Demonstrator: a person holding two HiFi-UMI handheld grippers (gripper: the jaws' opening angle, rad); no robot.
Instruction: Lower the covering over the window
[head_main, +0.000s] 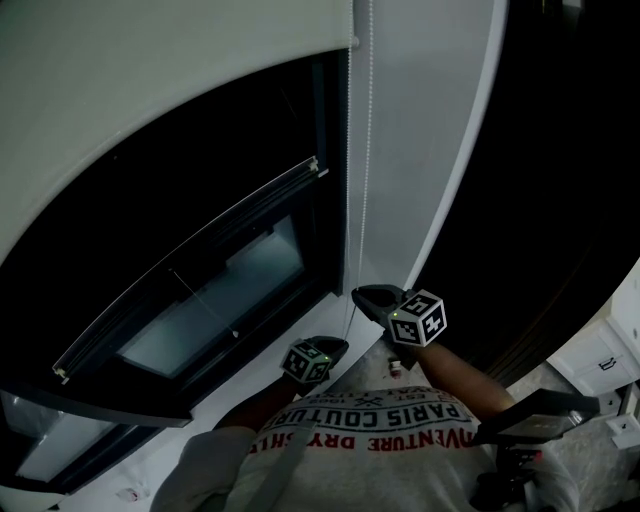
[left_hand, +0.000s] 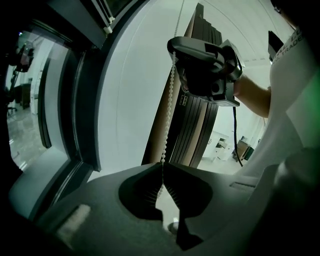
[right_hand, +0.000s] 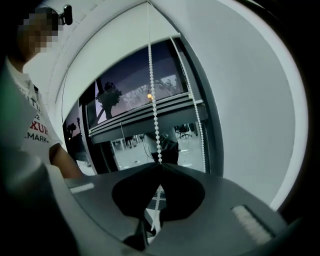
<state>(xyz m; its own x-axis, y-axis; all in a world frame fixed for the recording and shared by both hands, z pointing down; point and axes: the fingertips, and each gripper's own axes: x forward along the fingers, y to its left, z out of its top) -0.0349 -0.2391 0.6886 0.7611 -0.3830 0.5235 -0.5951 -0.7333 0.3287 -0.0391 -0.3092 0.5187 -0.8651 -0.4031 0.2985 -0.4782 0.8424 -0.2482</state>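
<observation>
Head view, left to right: the pale roller blind covers only the upper part of the window, its bottom bar high at the top of the frame, and the dark glass below it is bare. At the window's right edge the white bead chain hangs in two near-parallel strands against the light wall. The left claw sits low at the foot of the chain, close to the person's printed shirt; its own view shows the jaws together and clamped on the beads, with a strand rising straight from between the pads. The right claw is just above and to the right of the left one, beside the wall; its own view shows the jaws likewise pressed shut on a strand, and a second strand hangs free just to the right of it, along the window frame. Whether both claws grip the same strand cannot be told. A dark panel fills the far right.
</observation>
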